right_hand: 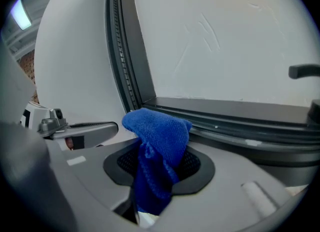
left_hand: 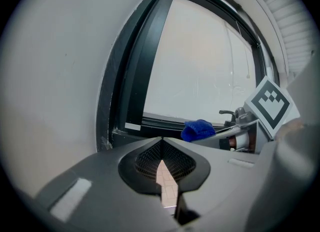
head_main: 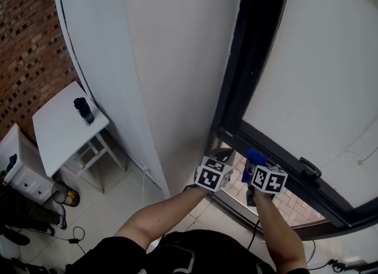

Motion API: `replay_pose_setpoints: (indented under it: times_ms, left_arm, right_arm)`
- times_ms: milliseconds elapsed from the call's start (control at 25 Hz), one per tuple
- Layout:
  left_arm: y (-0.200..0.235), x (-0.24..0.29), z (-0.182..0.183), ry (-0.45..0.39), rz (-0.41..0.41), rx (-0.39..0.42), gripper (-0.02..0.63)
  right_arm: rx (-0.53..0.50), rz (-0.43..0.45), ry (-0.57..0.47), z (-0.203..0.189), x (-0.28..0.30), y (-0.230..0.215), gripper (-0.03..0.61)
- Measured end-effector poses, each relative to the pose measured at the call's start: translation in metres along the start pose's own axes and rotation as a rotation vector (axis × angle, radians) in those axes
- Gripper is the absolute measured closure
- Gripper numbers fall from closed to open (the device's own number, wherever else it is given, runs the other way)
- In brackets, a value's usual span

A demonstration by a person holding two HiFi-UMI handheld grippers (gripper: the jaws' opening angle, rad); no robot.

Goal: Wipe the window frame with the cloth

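Nearest: the person's forearms [head_main: 177,208] reach forward, one gripper in each hand, the two side by side and close together.

Left gripper [left_hand: 161,140]: fingers closed tip to tip, nothing held between them. Tiled floor shows through the narrow slit behind the tips. It points at the lower left corner of the window frame [left_hand: 134,81].

Right gripper [right_hand: 157,158]: fingers clamped on the blue cloth [right_hand: 159,138]. The cloth is bunched, and its top fold stands above the fingertips. In the head view the cloth [head_main: 254,157] sits over the frame's bottom rail, near the corner where the rail meets the dark upright. I cannot tell whether the cloth touches the rail.

Beyond: a dark window handle [head_main: 309,168] on the bottom rail, to the right of the right gripper, with pale glass [head_main: 319,60] above the rail.

Far left, down on the floor: a small white tabletop [head_main: 59,128] carrying a dark container [head_main: 84,110], with a brick wall [head_main: 23,42] behind.
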State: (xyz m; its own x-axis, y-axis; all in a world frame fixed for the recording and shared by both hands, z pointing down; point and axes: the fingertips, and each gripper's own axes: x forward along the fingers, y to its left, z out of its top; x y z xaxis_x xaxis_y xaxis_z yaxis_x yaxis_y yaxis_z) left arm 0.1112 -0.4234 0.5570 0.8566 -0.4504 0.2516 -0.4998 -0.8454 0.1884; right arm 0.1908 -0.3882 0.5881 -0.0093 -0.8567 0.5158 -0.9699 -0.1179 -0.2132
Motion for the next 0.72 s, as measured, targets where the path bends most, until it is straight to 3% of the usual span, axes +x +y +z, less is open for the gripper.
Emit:
replay_pose_setpoints:
  times_ms: [440, 720]
  left_arm:
    - [0.014, -0.015, 0.0, 0.008, -0.007, 0.006, 0.624]
    - [0.031, -0.024, 0.001, 0.006, 0.036, -0.006, 0.624]
  right_arm:
    - [-0.017, 0.011, 0.005, 0.009, 0.023, 0.026, 0.433]
    - [-0.041, 0.057, 0.025, 0.014, 0.04, 0.048, 0.433]
